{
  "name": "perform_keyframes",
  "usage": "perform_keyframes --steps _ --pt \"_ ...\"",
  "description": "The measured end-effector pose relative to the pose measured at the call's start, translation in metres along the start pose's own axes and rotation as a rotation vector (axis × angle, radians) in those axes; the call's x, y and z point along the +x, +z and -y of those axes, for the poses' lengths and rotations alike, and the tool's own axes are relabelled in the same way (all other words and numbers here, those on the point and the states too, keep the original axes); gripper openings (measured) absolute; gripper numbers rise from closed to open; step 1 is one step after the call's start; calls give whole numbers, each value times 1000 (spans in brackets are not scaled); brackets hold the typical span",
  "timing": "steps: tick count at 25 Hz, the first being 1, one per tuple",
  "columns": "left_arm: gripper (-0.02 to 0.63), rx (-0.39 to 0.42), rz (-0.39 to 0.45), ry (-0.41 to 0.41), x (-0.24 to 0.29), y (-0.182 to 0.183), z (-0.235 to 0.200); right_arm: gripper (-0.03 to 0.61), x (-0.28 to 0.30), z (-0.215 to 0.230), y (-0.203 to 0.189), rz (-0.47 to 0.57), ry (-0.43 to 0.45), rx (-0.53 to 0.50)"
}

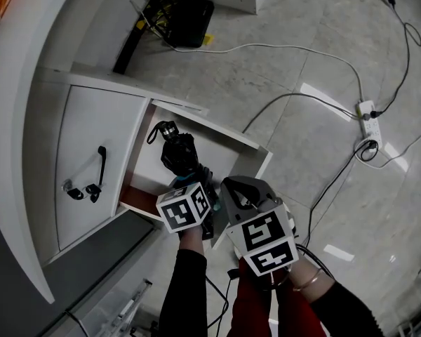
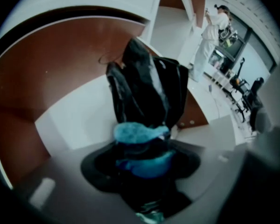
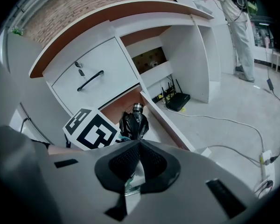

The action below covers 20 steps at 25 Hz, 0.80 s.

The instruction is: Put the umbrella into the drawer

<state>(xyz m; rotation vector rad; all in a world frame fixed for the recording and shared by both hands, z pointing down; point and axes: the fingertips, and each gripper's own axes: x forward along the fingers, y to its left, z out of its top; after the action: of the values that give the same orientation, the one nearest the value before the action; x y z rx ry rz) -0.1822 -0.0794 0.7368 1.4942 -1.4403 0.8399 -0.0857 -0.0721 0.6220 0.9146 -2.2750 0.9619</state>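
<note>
Marker cube [image 1: 269,243] of the right gripper [image 1: 231,188] sat closest to the head camera, with the left gripper [image 1: 187,181] just beside it, both carried by a person in dark sleeves.

The umbrella [image 1: 178,150], black and folded, was clamped between the left gripper's blue pads [image 2: 141,131] near one end. Its other end, with a silver-ringed tip and a loop strap, pointed down into the open drawer [image 1: 221,130]. From the left gripper view the umbrella [image 2: 147,85] stood over the drawer's white floor [image 2: 79,120], framed by reddish-brown inner walls; whether it touched the bottom could not be told.

The right gripper [image 3: 139,160] held nothing, its dark pads pressed together, and was aimed at the umbrella [image 3: 133,122] from just behind.

Left of the drawer in the head view was a shut white cabinet door [image 1: 84,132] with a black handle [image 1: 100,164] and keys [image 1: 77,192] hanging from its lock. Farther out, a black router [image 1: 189,20] rested on the pale tiled floor [image 1: 302,48], and cables ran to a white power strip [image 1: 368,114]. A person in white [image 3: 235,13] stood in the background.
</note>
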Motion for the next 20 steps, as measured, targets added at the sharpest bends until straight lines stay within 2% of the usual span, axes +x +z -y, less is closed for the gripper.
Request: perform_keyframes --steps 6,20 --pt "255 -32 -25 4 11 -7 -5 2 8 2 -7 -31 0 5" --pt "268 -32 -102 22 32 -16 -13 2 16 7 -21 -104 6 26"
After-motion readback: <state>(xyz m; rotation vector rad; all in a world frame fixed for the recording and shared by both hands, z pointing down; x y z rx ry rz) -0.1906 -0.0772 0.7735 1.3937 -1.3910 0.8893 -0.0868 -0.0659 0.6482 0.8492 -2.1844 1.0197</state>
